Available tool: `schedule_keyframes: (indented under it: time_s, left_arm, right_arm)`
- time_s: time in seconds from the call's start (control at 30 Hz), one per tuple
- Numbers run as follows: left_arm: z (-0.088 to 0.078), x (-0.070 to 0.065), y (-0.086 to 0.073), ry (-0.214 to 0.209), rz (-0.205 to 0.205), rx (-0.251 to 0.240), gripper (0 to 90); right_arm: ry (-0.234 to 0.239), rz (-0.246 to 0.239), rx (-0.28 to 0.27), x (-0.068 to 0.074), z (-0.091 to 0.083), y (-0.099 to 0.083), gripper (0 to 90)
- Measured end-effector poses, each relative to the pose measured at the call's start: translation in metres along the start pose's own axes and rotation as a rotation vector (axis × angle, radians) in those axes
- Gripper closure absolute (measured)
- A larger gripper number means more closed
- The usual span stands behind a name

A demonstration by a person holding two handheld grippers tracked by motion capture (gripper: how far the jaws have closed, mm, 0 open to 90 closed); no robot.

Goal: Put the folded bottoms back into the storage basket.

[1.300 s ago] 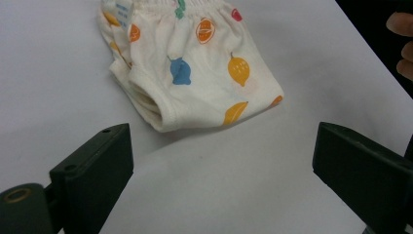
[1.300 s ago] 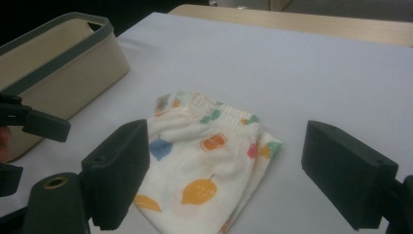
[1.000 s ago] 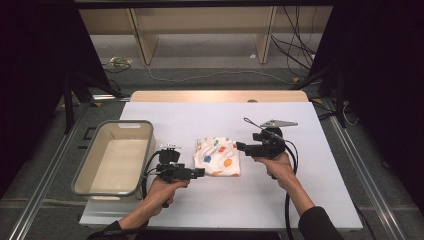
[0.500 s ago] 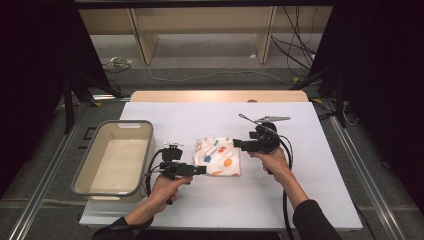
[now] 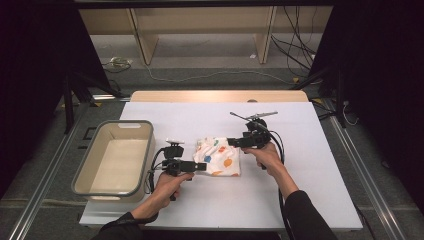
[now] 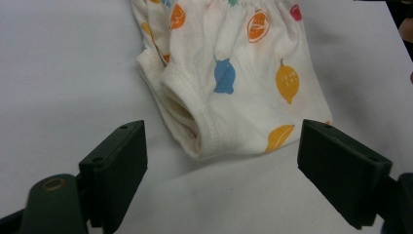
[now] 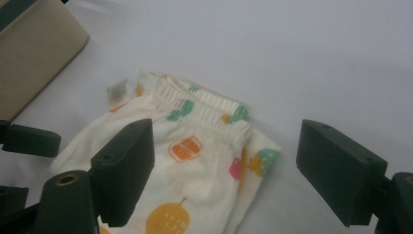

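Garment: a small cream pair of children's underpants printed with orange, yellow and blue fruit shapes lies flat on the white counter, near its middle, between the two claws.
Left hand: the person's left forearm enters from the bottom edge of the high view and holds the left claw level, pointing at the garment's near-left side.
Left claw: its jaws have just been closing but stand wide; in the left gripper view the leg opening sits just ahead of the gap, and neither pad touches the cloth.
Right hand: the right hand holds the right claw at the garment's far-right corner, pointing left across it.
Right claw: its jaws have just been closing a little and stand wide; in the right gripper view the gathered waistband and a small label lie beyond the pads, which hang above the cloth without pinching it.
Bin: a beige tub stands on the counter's left edge, well apart from the garment.
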State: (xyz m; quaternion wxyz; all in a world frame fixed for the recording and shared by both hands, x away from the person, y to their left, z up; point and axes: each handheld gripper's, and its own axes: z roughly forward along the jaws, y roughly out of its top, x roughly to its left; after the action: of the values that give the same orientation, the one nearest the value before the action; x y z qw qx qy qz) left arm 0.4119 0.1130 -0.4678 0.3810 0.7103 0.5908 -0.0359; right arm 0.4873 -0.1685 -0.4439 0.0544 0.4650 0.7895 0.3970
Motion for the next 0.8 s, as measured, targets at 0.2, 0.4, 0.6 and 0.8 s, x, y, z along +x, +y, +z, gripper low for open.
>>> schedule_keyframes:
  time_s: [0.2,0.4,0.6,0.8]
  left_arm:
    - [0.0,0.009,0.006,0.001,-0.039,0.009,26.6]
    - [0.001,0.012,0.007,-0.007,-0.058,0.021,32.0]
    - [0.008,0.012,0.006,-0.013,-0.078,0.031,37.2]
    - [0.015,0.009,0.005,-0.005,-0.065,0.041,42.7]
  right_arm:
    - [0.005,0.016,0.025,-0.004,0.009,0.002,22.7]
    - [0.007,0.018,0.032,-0.006,0.015,0.005,23.4]
    - [0.005,0.021,0.058,-0.007,0.021,0.005,24.8]
    - [0.006,0.027,0.082,-0.01,0.027,0.003,26.1]
